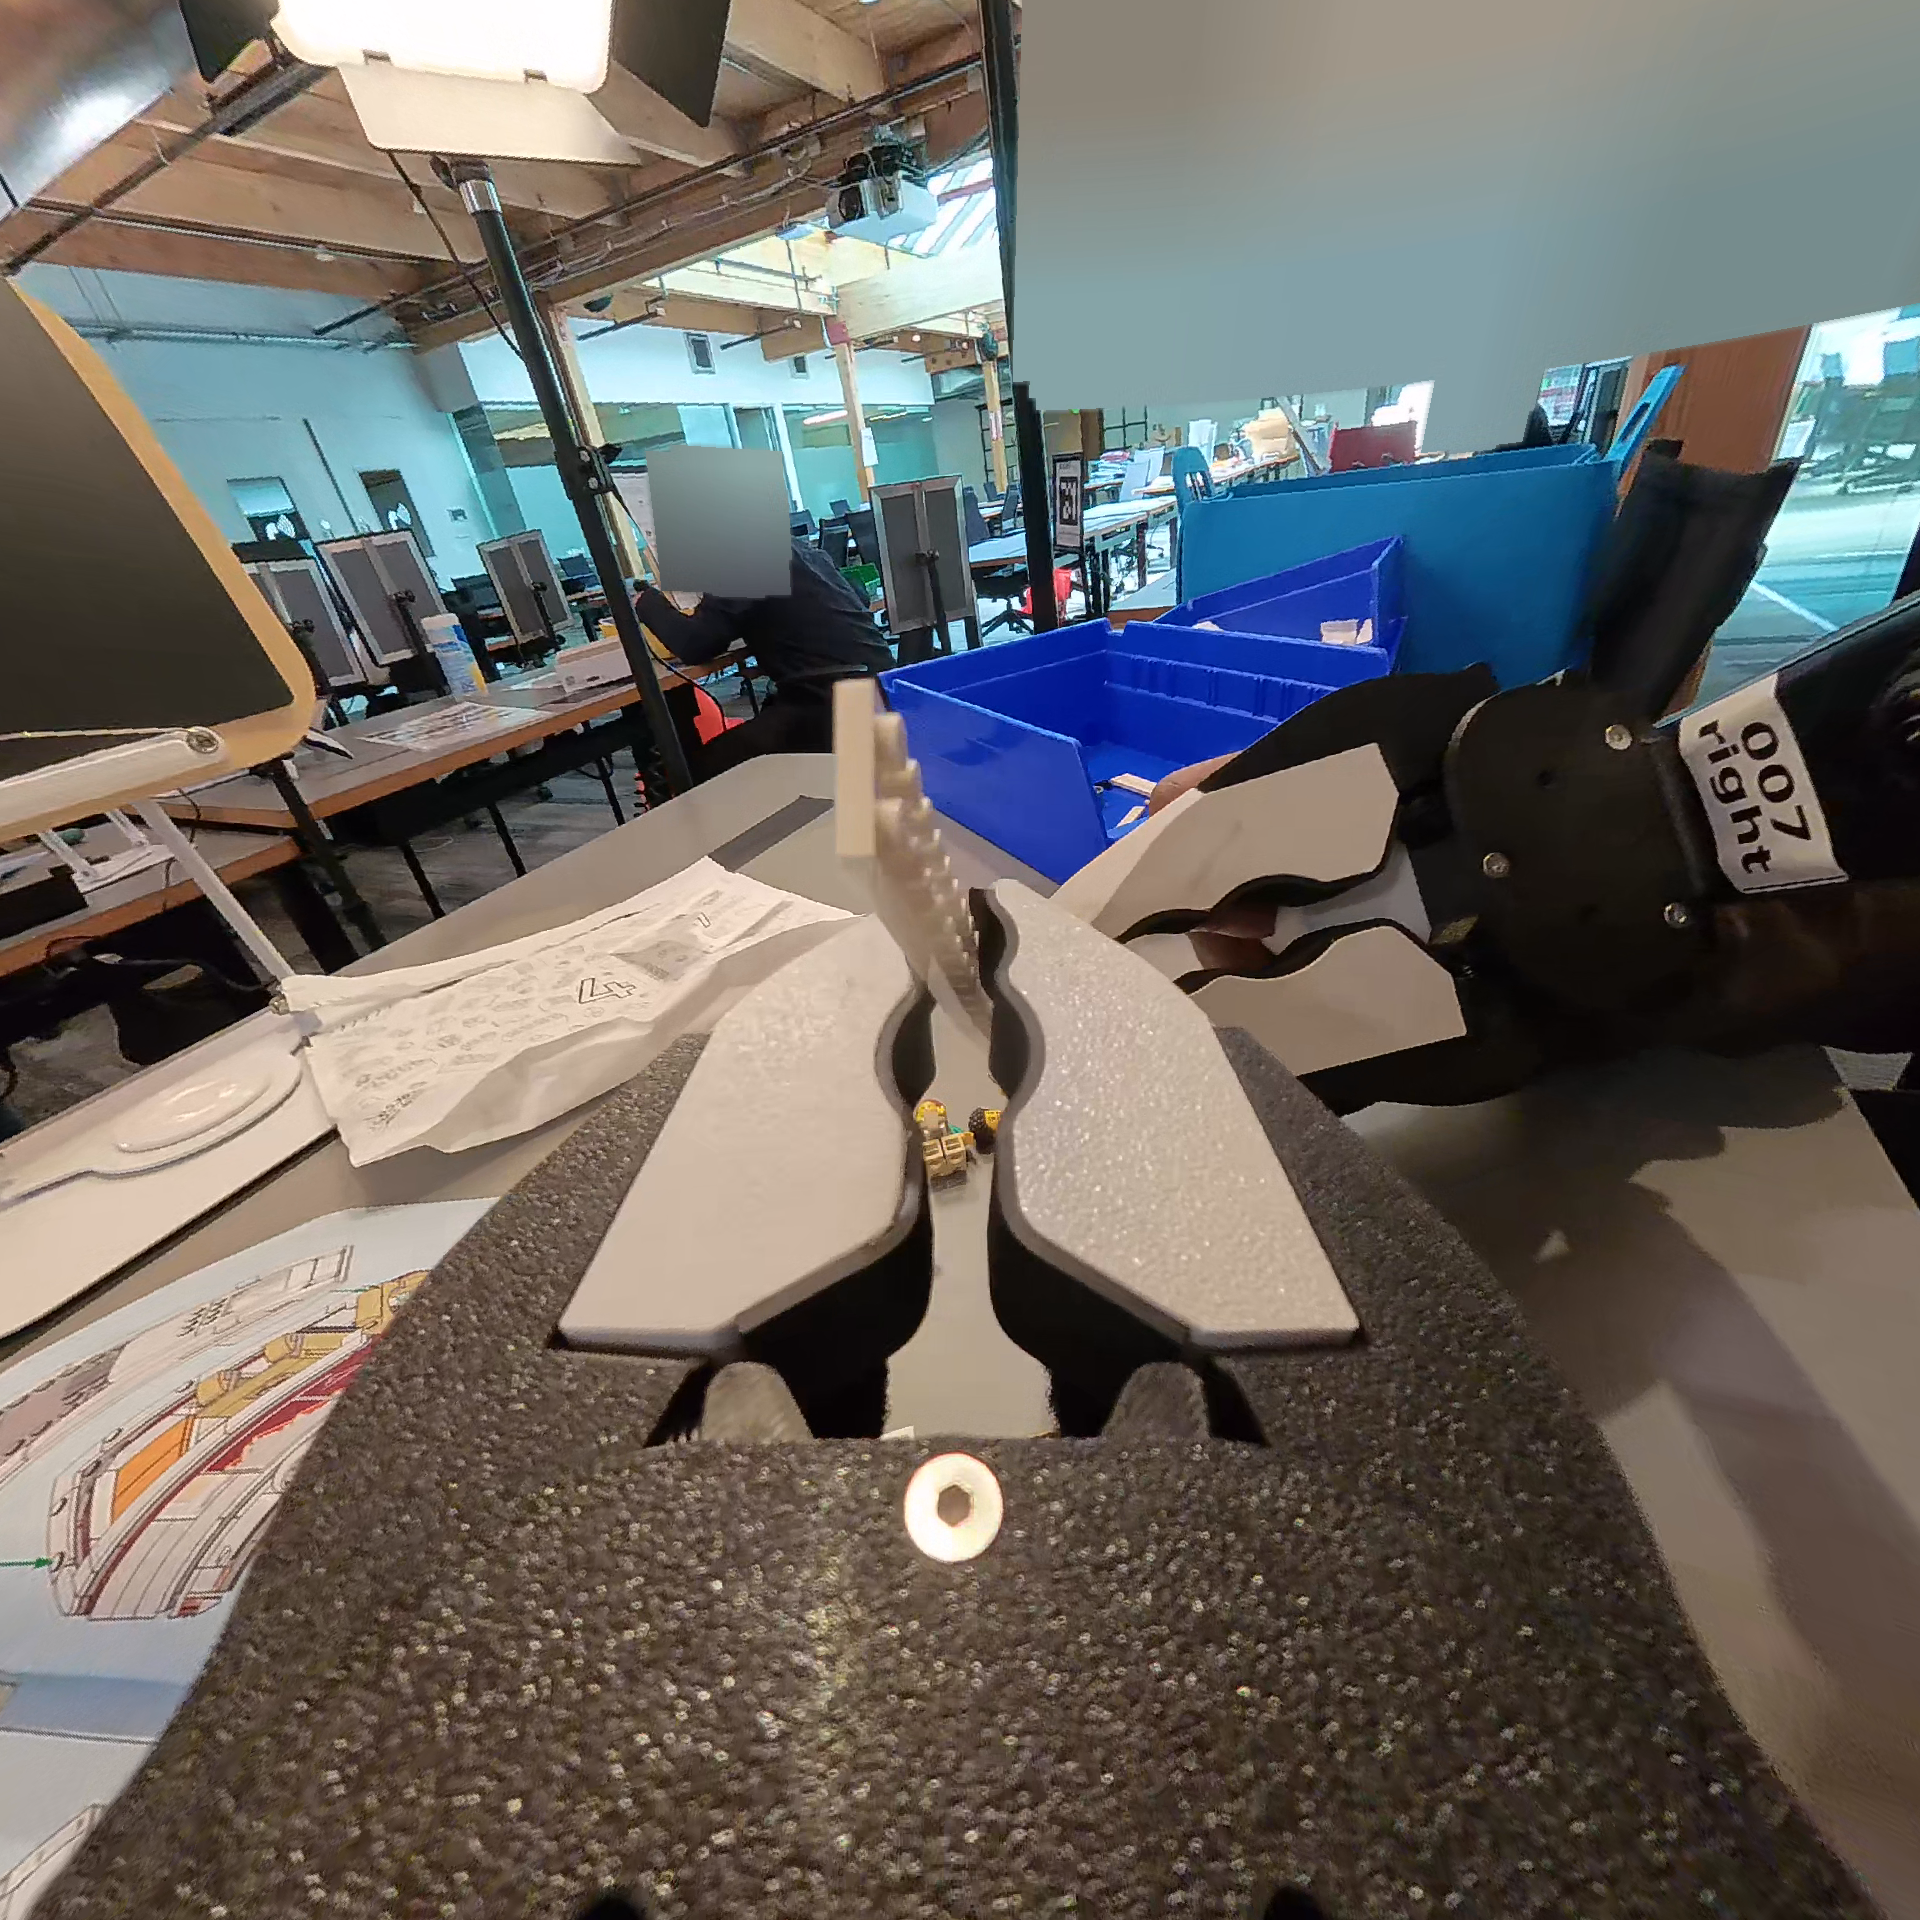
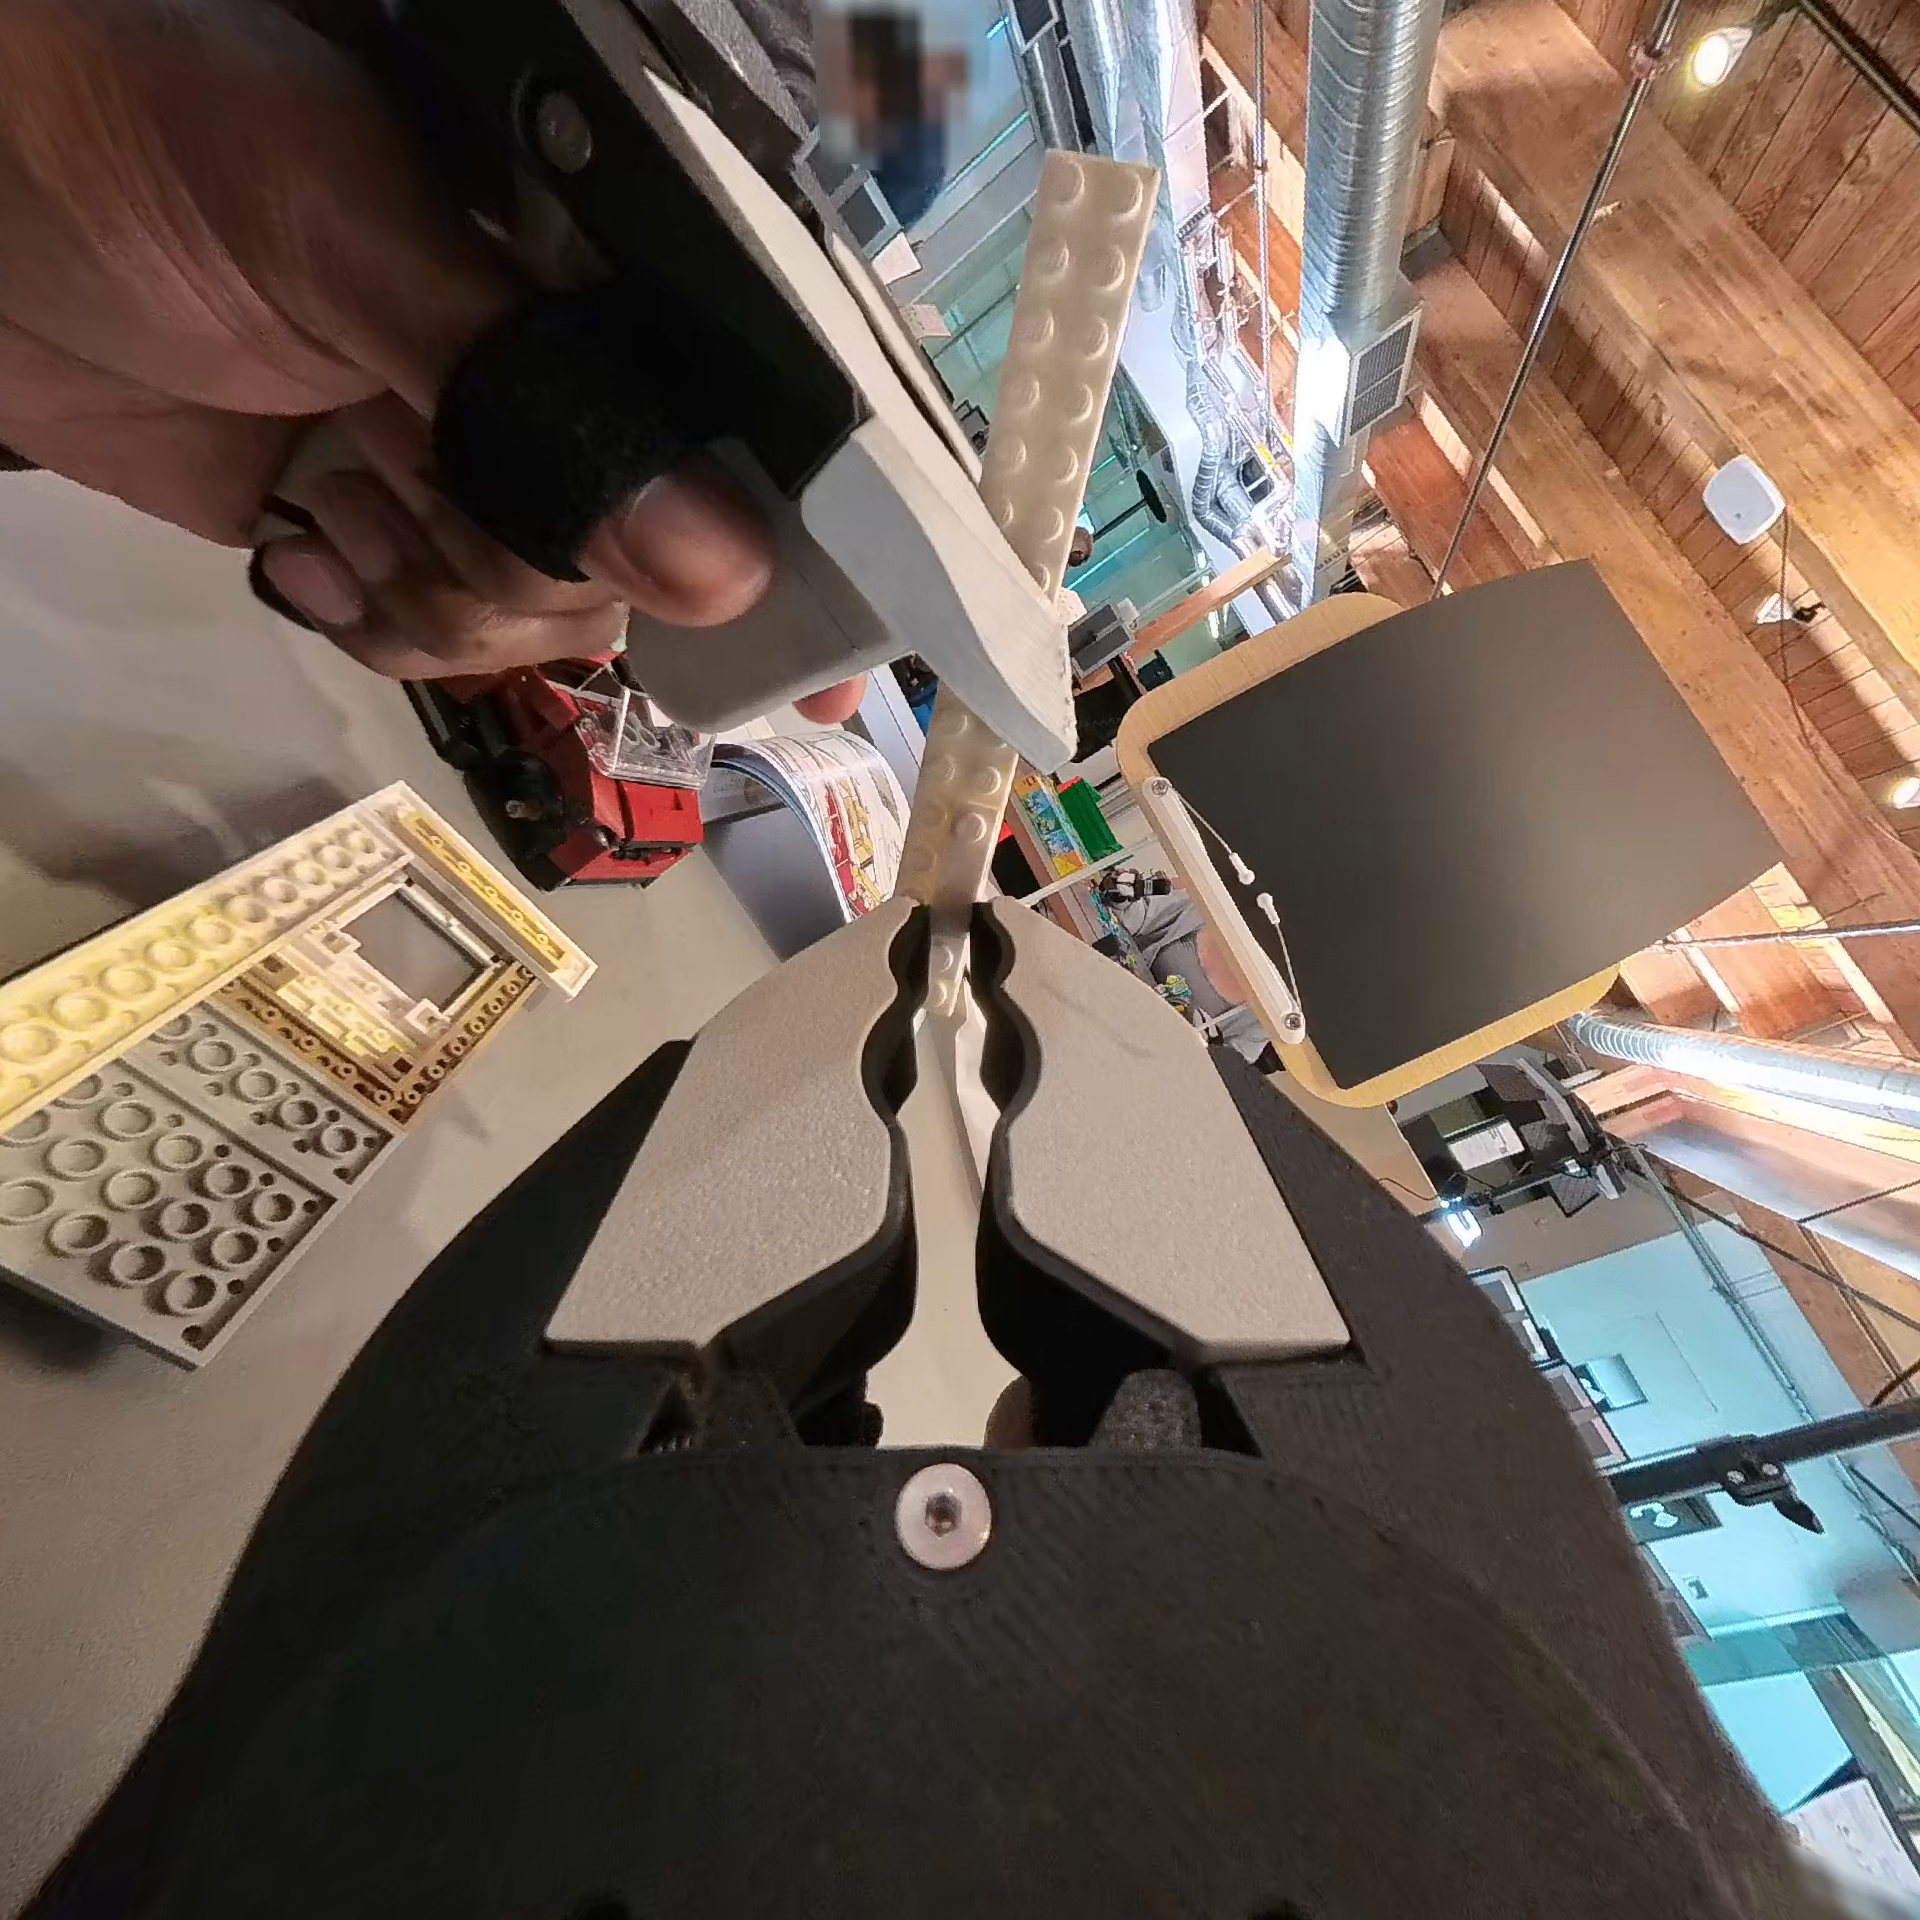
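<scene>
Glossy plastic studded plate (image 2: pixel 1049 416), matt grainy fingers (image 2: pixel 800 1122)

A grey table (image 1: pixel 1662 1299) carries everything. On it lie a crumpled white printed sheet (image 1: pixel 499 1018), an open picture booklet (image 1: pixel 156 1455) at the near left edge, and two small yellowish brick pieces (image 1: pixel 951 1138). A blue bin (image 1: pixel 1039 769) stands at the far side. The right wrist view also shows a pale studded plate assembly (image 2: pixel 208 1060) and a red brick model (image 2: pixel 582 790) on the table.
</scene>
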`<state>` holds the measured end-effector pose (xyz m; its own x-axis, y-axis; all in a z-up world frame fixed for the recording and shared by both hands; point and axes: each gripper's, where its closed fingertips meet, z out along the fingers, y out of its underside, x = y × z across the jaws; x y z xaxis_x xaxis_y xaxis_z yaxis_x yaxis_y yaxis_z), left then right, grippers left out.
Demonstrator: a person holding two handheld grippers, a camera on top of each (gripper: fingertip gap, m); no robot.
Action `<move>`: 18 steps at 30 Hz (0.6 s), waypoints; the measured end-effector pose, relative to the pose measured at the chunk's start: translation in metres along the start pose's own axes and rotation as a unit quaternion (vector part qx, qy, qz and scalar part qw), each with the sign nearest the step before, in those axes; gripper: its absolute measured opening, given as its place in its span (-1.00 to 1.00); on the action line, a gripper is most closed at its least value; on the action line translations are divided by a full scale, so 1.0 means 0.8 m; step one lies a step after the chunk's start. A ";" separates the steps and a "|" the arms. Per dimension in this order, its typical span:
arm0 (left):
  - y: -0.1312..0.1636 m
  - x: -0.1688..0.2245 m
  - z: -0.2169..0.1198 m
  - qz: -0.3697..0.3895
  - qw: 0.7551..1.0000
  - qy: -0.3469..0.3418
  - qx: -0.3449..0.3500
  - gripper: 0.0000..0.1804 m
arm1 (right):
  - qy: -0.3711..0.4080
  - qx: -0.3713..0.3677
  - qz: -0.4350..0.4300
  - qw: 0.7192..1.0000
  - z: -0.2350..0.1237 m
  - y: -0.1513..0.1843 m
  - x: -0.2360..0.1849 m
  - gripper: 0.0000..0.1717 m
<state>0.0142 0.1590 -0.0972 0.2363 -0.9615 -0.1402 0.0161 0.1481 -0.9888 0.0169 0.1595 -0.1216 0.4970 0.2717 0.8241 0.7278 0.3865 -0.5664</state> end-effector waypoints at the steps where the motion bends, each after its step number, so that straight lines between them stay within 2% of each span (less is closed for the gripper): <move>1: 0.000 0.000 0.000 0.003 1.000 -0.001 -0.001 -0.94 | 0.000 0.000 0.000 1.000 0.000 0.000 0.000 -0.91; 9: 0.004 -0.007 0.000 0.004 1.000 -0.019 -0.012 -0.92 | -0.003 -0.001 -0.003 1.000 -0.006 -0.002 -0.001 -0.92; 12: 0.007 -0.039 -0.009 0.004 0.997 -0.081 -0.019 -0.94 | -0.010 0.024 -0.011 1.000 -0.012 -0.014 -0.008 -1.00; 14: -0.001 -0.050 -0.016 -0.050 0.996 -0.071 0.008 -0.94 | -0.011 0.029 -0.024 0.999 -0.012 -0.021 -0.014 -1.00; 18: -0.007 -0.033 -0.011 -0.033 0.998 -0.044 0.018 -0.94 | 0.008 0.008 -0.006 1.000 -0.002 -0.007 -0.007 -1.00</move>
<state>-0.0008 0.1812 -0.0884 0.3174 -0.9459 -0.0677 0.0697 0.0944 -0.9931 0.0111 0.1543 -0.1235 0.4956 0.2536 0.8307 0.7261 0.4039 -0.5565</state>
